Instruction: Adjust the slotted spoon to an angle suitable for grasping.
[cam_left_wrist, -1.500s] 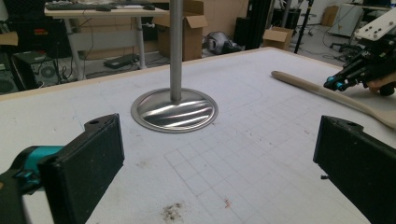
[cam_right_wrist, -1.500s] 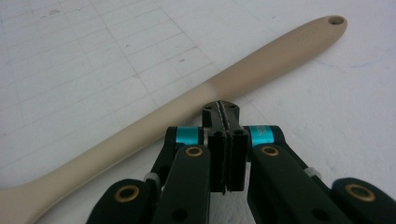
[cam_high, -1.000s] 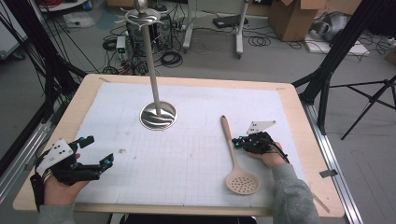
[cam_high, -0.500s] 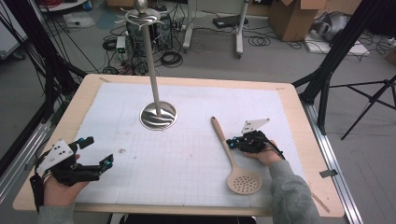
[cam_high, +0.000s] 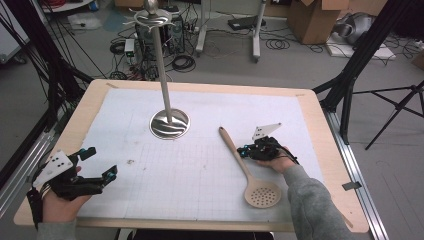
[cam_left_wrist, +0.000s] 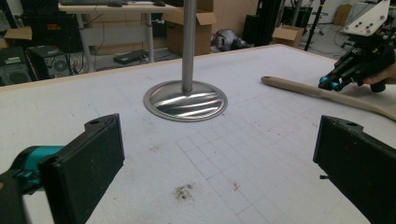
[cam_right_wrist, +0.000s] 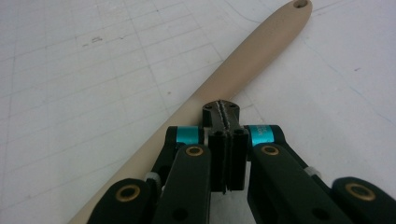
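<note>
- right gripper (cam_right_wrist: 222, 109): jaws were pressed fully together with nothing between them. the closed tip sat against the near edge of the spoon handle — pushing on it, by the look, not clamping it. whether the tip rested on the handle or just beside it could not be told.
- slotted spoon (cam_high: 247, 169): it lay flat on the white gridded mat (cam_high: 200, 200), right of centre. the handle end with the hanging hole pointed toward the stand; the perforated bowl lay nearest the person's edge.
- handling, as a judgement: the spoon appeared to be light, rigid wood, unlikely to flex or break. the smooth rounded handle could roll or pivot under a one-sided push.
- recommended hold: across the handle width, about mid-length, where the section looked narrow enough for the jaws. the flat bowl offered a poor purchase.
- utensil stand (cam_high: 170, 122): a round metal base with an upright pole stood at mid-table, well apart from the spoon.
- left gripper (cam_high: 97, 162): jaws were spread wide and held nothing — it hovered near the table's left front corner, well apart from the spoon.
</note>
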